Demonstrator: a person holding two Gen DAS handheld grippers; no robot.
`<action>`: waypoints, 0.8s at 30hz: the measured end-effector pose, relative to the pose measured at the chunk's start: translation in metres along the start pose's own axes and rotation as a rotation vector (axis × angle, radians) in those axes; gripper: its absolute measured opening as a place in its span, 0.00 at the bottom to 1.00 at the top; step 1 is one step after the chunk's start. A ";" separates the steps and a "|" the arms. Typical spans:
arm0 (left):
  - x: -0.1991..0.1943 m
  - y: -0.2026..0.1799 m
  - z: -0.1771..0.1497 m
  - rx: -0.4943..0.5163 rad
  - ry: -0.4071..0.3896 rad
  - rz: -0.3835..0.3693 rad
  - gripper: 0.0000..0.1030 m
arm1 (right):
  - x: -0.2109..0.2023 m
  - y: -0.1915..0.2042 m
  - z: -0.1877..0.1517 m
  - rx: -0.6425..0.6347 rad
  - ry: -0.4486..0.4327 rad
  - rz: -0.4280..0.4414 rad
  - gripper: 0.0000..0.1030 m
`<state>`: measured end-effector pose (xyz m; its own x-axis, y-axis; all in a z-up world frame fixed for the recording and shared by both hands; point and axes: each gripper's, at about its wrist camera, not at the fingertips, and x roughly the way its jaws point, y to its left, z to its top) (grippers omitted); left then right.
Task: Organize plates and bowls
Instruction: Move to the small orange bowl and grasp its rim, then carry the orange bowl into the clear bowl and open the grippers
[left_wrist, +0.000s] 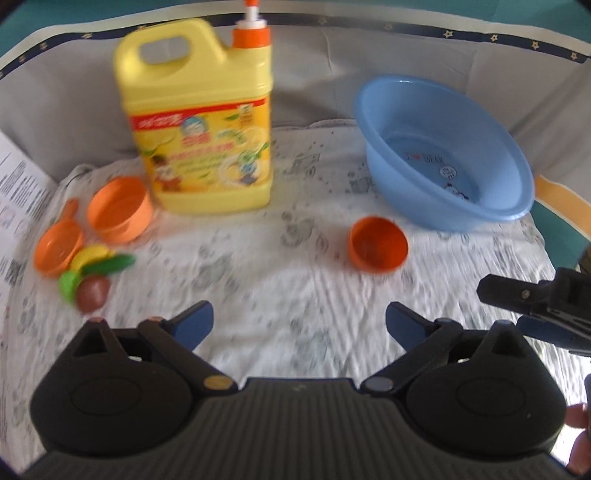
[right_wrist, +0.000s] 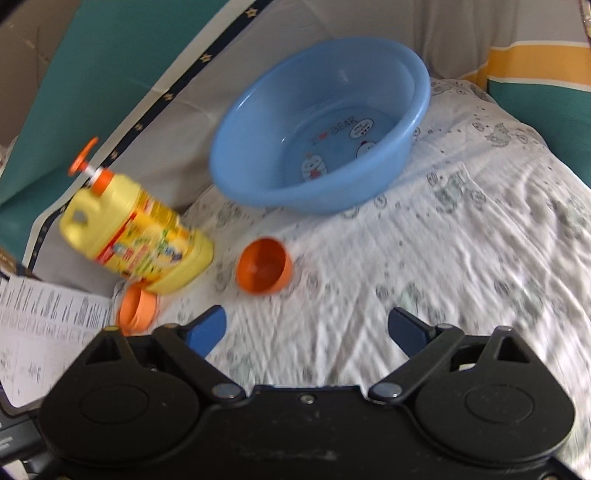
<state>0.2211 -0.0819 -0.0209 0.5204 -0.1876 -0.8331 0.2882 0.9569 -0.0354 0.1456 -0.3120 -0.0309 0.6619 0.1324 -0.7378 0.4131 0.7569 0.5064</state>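
A small dark-orange bowl (left_wrist: 378, 243) (right_wrist: 264, 271) lies tipped on its side on the white printed cloth (left_wrist: 295, 280), its mouth facing me. At the left sits a paler orange bowl (left_wrist: 120, 208) (right_wrist: 136, 306), with an orange scoop-shaped dish (left_wrist: 59, 247) beside it. My left gripper (left_wrist: 299, 325) hovers open over bare cloth, short of the tipped bowl, nothing between its blue pads (left_wrist: 195, 321). My right gripper (right_wrist: 306, 328) is also open and empty, with the tipped bowl ahead and slightly left of it. It shows at the right edge of the left wrist view (left_wrist: 517, 314).
A big blue basin (left_wrist: 443, 155) (right_wrist: 321, 136) stands at the back right, empty. A yellow detergent jug (left_wrist: 199, 118) (right_wrist: 136, 236) with an orange pump stands back left. Small yellow, green and brown toy pieces (left_wrist: 92, 280) lie near the scoop dish. A printed sheet (right_wrist: 48, 332) lies at the left edge.
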 end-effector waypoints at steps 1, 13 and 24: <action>0.008 -0.003 0.005 0.008 0.000 0.002 0.95 | 0.007 -0.001 0.004 0.003 0.000 0.004 0.85; 0.085 -0.030 0.036 0.033 0.052 -0.039 0.58 | 0.088 0.004 0.028 0.038 0.047 0.051 0.34; 0.112 -0.041 0.036 0.081 0.076 -0.080 0.10 | 0.123 0.012 0.028 0.036 0.070 0.069 0.09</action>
<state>0.2962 -0.1505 -0.0924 0.4316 -0.2425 -0.8689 0.3921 0.9179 -0.0613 0.2495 -0.3051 -0.1030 0.6448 0.2287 -0.7293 0.3913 0.7209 0.5720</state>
